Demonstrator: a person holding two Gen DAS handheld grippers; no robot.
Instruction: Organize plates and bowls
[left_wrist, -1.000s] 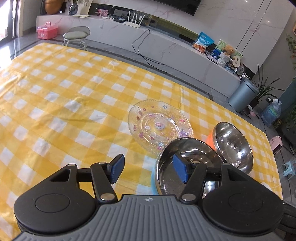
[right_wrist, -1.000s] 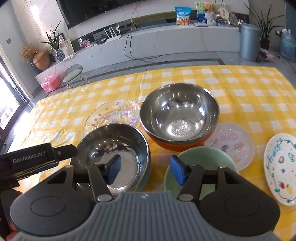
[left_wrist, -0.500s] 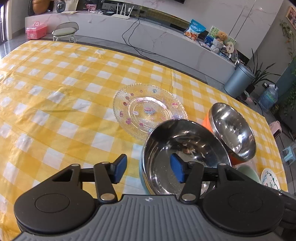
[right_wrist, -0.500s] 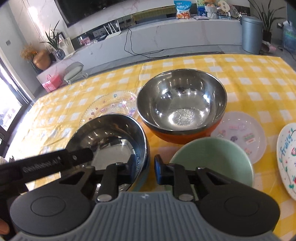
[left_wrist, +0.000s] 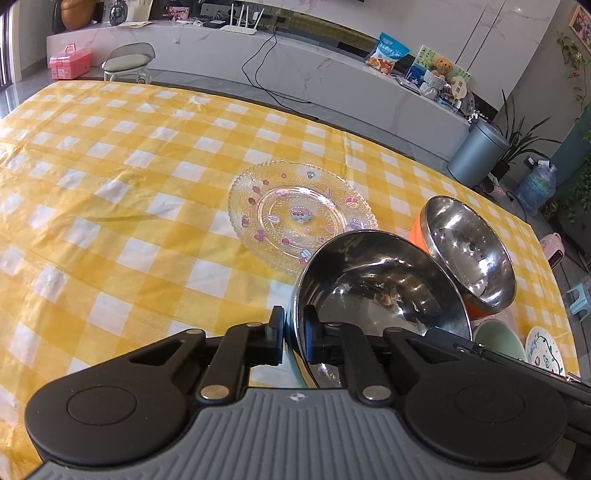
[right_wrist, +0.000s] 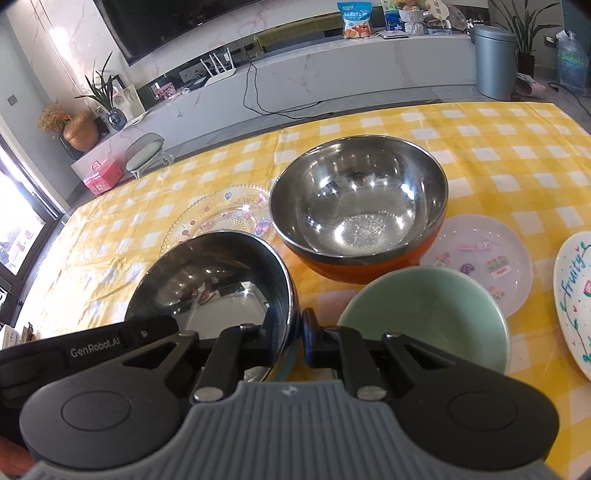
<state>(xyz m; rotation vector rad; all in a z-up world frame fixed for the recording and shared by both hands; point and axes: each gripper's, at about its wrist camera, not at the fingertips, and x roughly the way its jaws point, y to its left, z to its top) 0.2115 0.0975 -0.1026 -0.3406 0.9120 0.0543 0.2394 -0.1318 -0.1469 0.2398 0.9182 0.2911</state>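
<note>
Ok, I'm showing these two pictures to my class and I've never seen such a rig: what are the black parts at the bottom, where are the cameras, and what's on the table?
There is no robot here. A person holds a two-fingered claw in each hand, and each claw carries a wide-angle camera looking along its fingers. One picture comes from the left claw, the other from the right claw. Both claws are closing their jaws on the rim of the same shiny steel bowl with a blue outside, one at each side. The yellow-and-white checked tablecloth also holds a clear glass plate with cartoon pictures, a steel bowl with an orange outside, a pale green bowl, a small frosted plate and a white plate lettered "Fruity".
</note>
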